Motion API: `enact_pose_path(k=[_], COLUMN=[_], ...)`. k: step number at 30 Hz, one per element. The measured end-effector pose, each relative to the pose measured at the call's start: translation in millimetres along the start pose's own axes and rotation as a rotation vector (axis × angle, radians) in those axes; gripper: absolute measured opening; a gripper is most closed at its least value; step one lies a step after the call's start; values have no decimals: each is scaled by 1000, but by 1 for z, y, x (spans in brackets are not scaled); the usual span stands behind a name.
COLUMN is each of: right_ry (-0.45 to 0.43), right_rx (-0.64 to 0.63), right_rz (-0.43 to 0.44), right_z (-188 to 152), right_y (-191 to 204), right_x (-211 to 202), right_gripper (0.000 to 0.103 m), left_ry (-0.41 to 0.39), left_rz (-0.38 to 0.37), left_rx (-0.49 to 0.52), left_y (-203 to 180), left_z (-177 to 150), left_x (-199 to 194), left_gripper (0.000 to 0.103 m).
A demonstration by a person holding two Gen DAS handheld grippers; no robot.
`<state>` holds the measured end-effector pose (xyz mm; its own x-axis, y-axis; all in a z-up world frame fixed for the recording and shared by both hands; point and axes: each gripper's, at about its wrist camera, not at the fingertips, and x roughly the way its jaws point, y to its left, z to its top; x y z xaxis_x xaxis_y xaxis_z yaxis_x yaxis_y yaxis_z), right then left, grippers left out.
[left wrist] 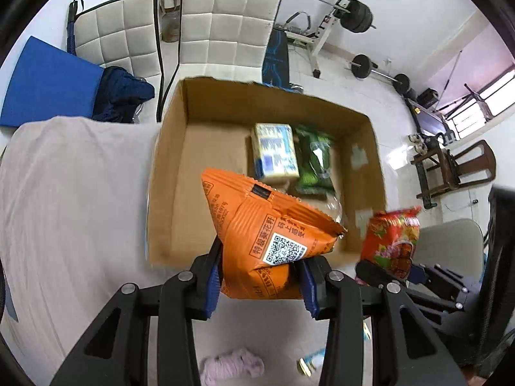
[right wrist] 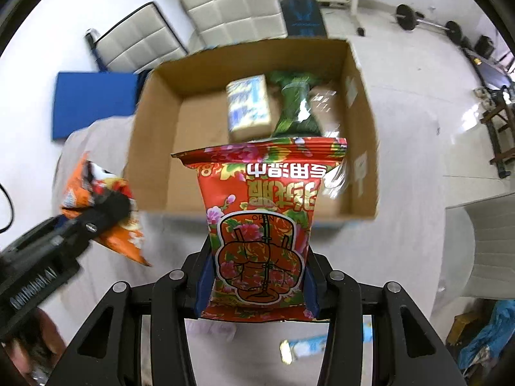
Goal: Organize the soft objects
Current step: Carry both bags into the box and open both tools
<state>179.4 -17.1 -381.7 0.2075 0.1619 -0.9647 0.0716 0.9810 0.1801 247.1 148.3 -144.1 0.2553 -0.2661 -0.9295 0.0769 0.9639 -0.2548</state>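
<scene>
- The left tongs [left wrist: 259, 284] are squeezed tight on an orange bag [left wrist: 257, 234]. The blue pads [left wrist: 212, 286] press on both sides of the bag's low end.
- The orange bag sticks up from the tongs toward 12 o'clock. It has a black and white square code on it. Its top edge hangs over the near wall of the box [left wrist: 206, 103].
- The right tongs [right wrist: 257, 284] are partly closed on a red bag [right wrist: 264, 222] with flowers on it. The pads touch the bag at 3 and 9 o'clock.
- The red bag stands up from the tongs toward 12 o'clock. Its top edge is in front of the open box.
- The box is brown cardboard and open on top. It sits on a worktop [left wrist: 74, 193] with a pale cloth on it.
- Inside the box, near the far wall, lies a white and blue pack [left wrist: 275, 151]. A green bag [left wrist: 313, 160] lies just beside it at 3 o'clock. Something clear and shiny lies near the green bag; I cannot tell what it is.
- In the left view, the red bag and the right tongs show at 4 o'clock.
- In the right view, the orange bag and the left tongs show at 9 o'clock, blurry.
- A pale purple soft thing [left wrist: 231, 366] lies on the worktop at 6 o'clock, under the left tongs.
- Two white chairs [left wrist: 225, 25] stand behind the box at 12 o'clock.
</scene>
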Motion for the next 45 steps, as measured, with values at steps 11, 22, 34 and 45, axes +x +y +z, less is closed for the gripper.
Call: enact_pose_path(k=[11, 22, 34, 45], right_ry=[96, 196, 258, 180], right_rx=[58, 59, 87, 62], right_rz=[-105, -137, -104, -105], right_z=[68, 79, 85, 94], right_y=[-24, -34, -48, -50], right_x=[83, 147, 176, 134], right_gripper=[48, 48, 51, 76], left_ry=[138, 224, 271, 197], left_rz=[58, 92, 105, 118], left_rx=[-26, -3, -30, 2], left_y=[29, 35, 37, 30], left_z=[73, 112, 125, 111], left_x=[91, 154, 170, 122], left_gripper=[38, 38, 40, 50])
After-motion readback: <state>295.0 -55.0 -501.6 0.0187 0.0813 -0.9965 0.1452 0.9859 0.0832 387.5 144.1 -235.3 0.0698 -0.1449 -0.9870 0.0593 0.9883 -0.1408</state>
